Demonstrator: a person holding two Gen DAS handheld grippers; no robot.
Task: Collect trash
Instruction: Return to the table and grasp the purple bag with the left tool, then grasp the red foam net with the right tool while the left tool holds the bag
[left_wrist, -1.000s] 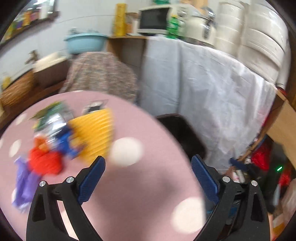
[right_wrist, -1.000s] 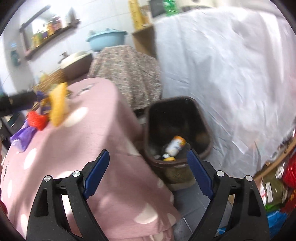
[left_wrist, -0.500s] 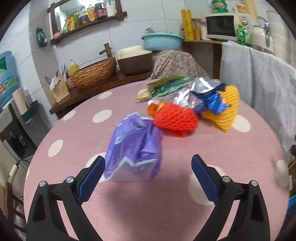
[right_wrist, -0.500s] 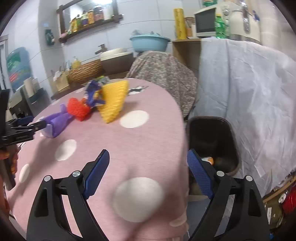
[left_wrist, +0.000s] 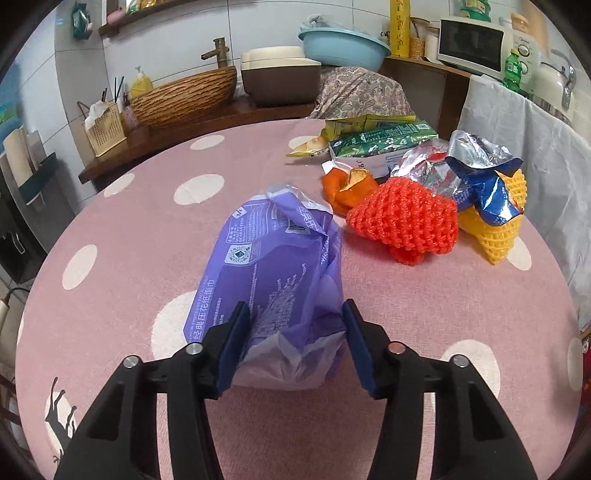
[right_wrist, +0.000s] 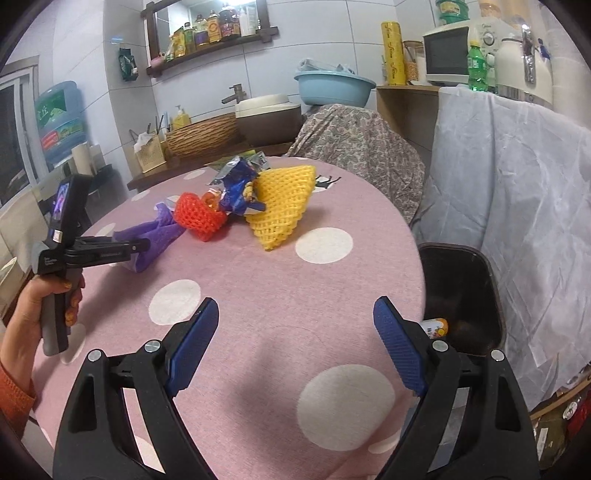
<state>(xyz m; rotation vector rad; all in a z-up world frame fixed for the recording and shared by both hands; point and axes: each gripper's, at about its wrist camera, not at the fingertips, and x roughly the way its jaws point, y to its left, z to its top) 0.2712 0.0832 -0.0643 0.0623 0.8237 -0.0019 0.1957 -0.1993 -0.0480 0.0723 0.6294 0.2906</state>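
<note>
Left gripper (left_wrist: 293, 345) fingers closing around purple bag (left_wrist: 277, 273) on the surface (left_wrist: 424, 314); right gripper (right_wrist: 295, 343) fingers wide, empty.

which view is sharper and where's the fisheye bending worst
Left wrist view: sharp enough to read print on the purple wrapper; the table edge bows strongly. Right wrist view: also unblurred, wall tiles curve at the borders, soft shadow under the right gripper.

Pink dotted table (left_wrist: 147, 229), purple bag (left_wrist: 273, 273), foam nets (left_wrist: 406, 221), seemingly crumpled wrappers (left_wrist: 384, 142)
</note>
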